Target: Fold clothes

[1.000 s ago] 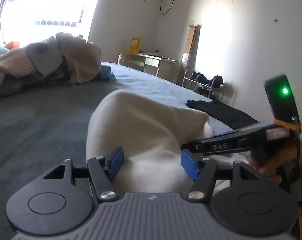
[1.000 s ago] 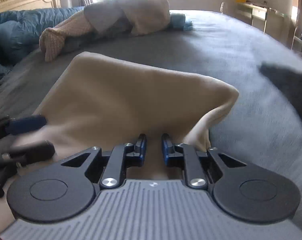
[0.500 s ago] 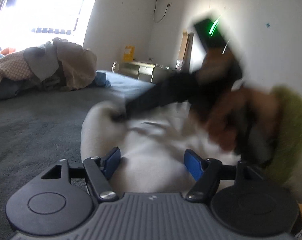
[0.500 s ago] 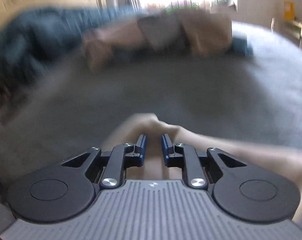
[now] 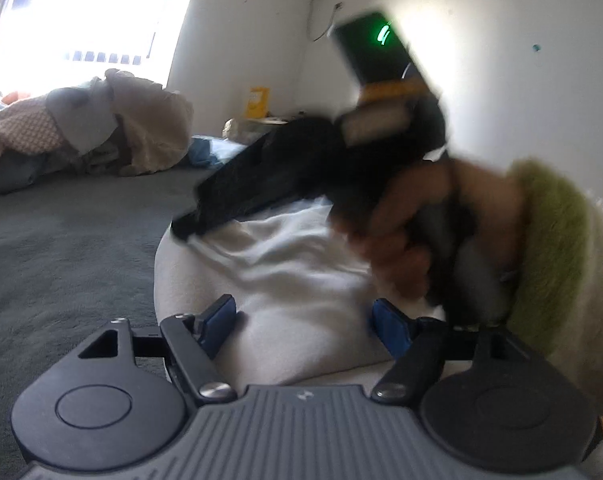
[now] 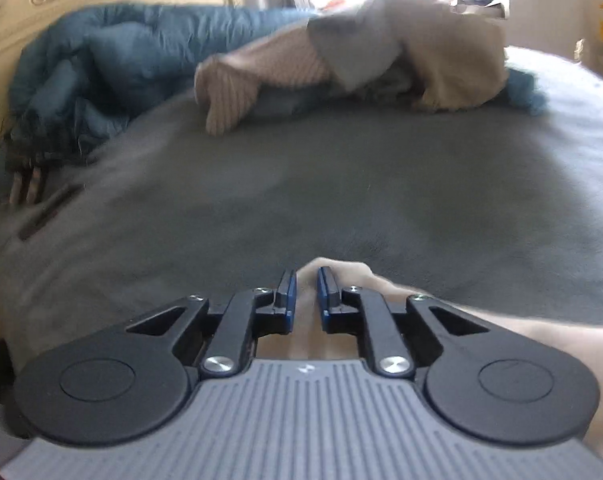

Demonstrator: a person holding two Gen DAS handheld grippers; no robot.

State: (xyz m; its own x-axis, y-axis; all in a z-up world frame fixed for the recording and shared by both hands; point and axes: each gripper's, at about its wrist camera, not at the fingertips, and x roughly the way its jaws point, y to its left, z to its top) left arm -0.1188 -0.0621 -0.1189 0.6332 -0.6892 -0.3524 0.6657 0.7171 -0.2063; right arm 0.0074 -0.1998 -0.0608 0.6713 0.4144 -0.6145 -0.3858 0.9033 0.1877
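Right gripper [image 6: 306,289] has swung across the cream garment [image 5: 301,280], fingers pinching its edge; left gripper [image 5: 303,320] fingers spread over it (no legible writing, frame blurred).

Your right gripper [image 5: 285,184] is a dark blur in the left wrist view, so you cannot tell there how its jaws stand. Your hand [image 5: 405,240] on it is smeared too, and the green sleeve [image 5: 549,248] runs off the right edge. The cream garment [image 5: 301,272] hides behind that hand on its right side. In the right wrist view, most of the garment lies under the gripper body; only a small fold shows. The pile of clothes [image 6: 361,60] at the bed's [image 6: 341,192] far edge is fuzzy. The dark thing [image 6: 41,216] near the bed's left edge is too blurred to name.
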